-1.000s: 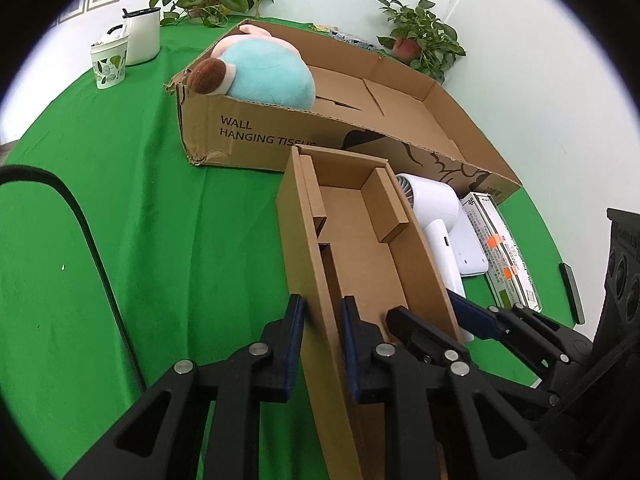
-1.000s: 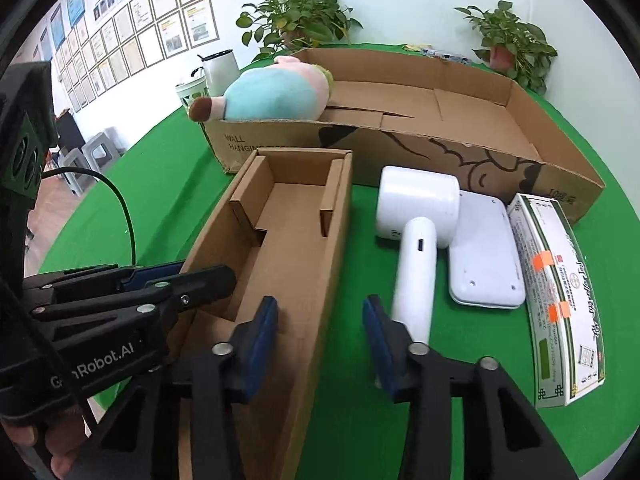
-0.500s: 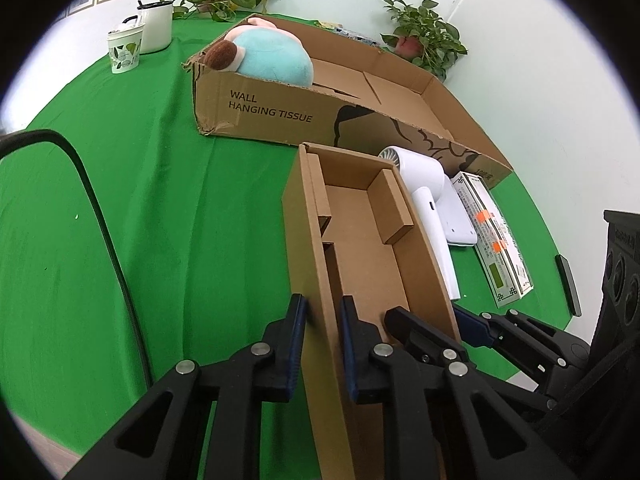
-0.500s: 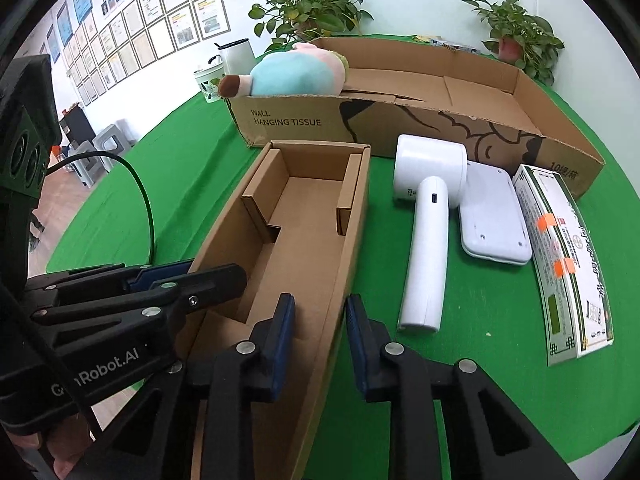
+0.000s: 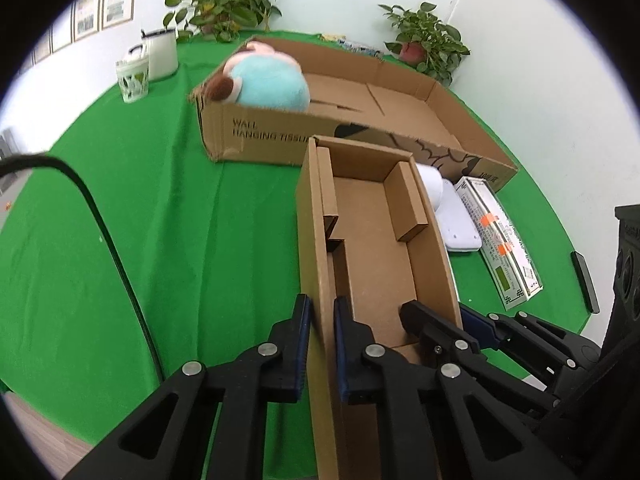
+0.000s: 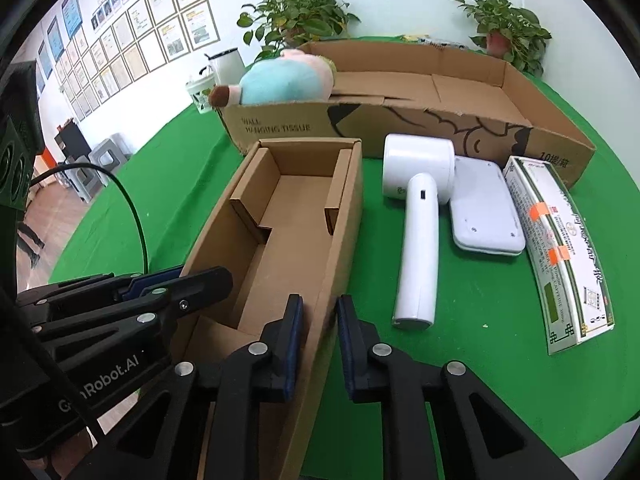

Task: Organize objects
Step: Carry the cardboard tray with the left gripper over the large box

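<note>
Left hand-held gripper [image 5: 320,344]: you have it clamped on the left wall of the narrow box [image 5: 372,248], bottom centre of the left wrist frame
Right hand-held gripper [image 6: 318,344]: your pads pinch that box's right wall, bottom centre of the right wrist frame
Narrow box: centre of both frames, on the green surface [image 6: 480,340]
Big box [image 6: 420,120]: upper middle, plush toy [image 6: 284,82] at its left end
White dryer [image 6: 418,220]: right of centre, beside a white pad [image 6: 484,210] and a long carton [image 6: 560,248]

Narrow box [image 6: 296,216] at 9 o'clock of dryer [image 6: 416,216], pad [image 6: 484,208] at its 3, big carton [image 6: 400,120] at 12, plush [image 6: 280,82] inside
</note>
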